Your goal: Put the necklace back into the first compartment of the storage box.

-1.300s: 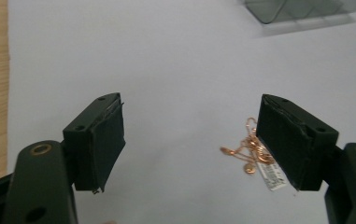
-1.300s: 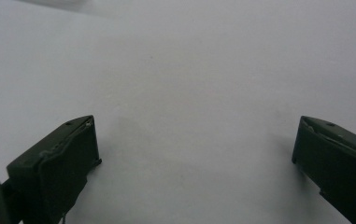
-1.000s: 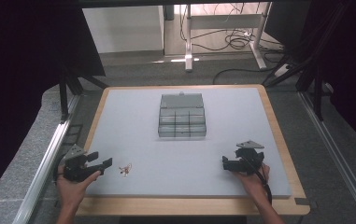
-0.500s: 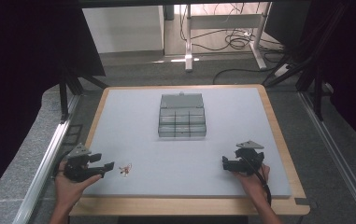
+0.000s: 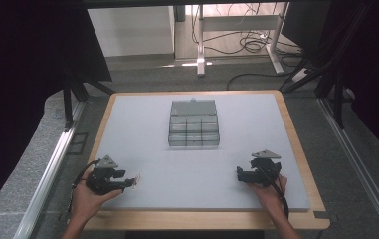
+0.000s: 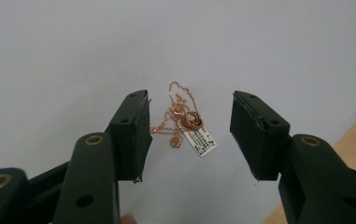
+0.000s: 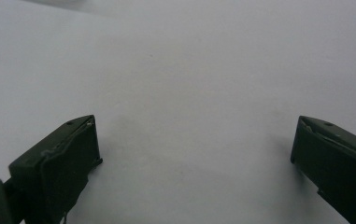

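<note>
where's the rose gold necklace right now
The rose gold necklace lies on the grey mat near the table's front left, between the open jaws of the left gripper, well short of the clear compartment box.

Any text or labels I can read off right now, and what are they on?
White tag on the rose-gold chain between the open left gripper jaws: rows of small dark print, too small to read.
Clear organiser box: no label visible.
Grey mat: no markings.

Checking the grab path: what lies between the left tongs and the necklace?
Nothing: in the left gripper view the rose-gold necklace with its white tag lies on bare grey mat between the open left tongs.
</note>
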A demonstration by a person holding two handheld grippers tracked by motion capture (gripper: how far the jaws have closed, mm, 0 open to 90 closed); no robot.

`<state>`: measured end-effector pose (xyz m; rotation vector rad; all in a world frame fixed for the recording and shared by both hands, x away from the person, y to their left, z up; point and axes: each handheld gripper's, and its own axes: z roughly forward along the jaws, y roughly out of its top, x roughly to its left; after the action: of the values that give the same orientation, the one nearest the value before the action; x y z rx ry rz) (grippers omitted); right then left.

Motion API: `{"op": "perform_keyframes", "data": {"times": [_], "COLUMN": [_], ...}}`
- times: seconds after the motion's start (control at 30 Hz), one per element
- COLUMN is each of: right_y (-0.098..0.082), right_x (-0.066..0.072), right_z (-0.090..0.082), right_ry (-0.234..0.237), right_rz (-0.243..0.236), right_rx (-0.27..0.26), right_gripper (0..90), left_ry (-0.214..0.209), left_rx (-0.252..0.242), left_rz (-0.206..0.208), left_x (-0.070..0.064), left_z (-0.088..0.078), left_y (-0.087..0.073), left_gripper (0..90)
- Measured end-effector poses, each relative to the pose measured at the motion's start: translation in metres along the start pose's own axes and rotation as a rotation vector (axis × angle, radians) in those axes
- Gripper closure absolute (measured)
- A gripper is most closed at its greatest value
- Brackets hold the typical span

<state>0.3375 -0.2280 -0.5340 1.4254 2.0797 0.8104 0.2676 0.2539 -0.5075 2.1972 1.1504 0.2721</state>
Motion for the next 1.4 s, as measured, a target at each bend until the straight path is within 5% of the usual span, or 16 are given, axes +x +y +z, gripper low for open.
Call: {"op": "perform_keyframes", "data": {"times": [0.73,1.4], "right_y": [0.000,0.000], "right_x": [0.000,0.000], "right_z": [0.000,0.000], "right_ry": [0.000,0.001], "right_rz": [-0.001,-0.001], "right_rx": [0.000,0.000], "right_gripper": [0.9,0.9], "left_ry": [0.008,0.031], "left_rx": [0.126,0.111], "left_rz": [0.034,0.049], "left_x": [-0.003,-0.006], "left_z": [0.030,0.030], "left_y": [0.008,0.007], "left_gripper": [63.2,83.5]}}
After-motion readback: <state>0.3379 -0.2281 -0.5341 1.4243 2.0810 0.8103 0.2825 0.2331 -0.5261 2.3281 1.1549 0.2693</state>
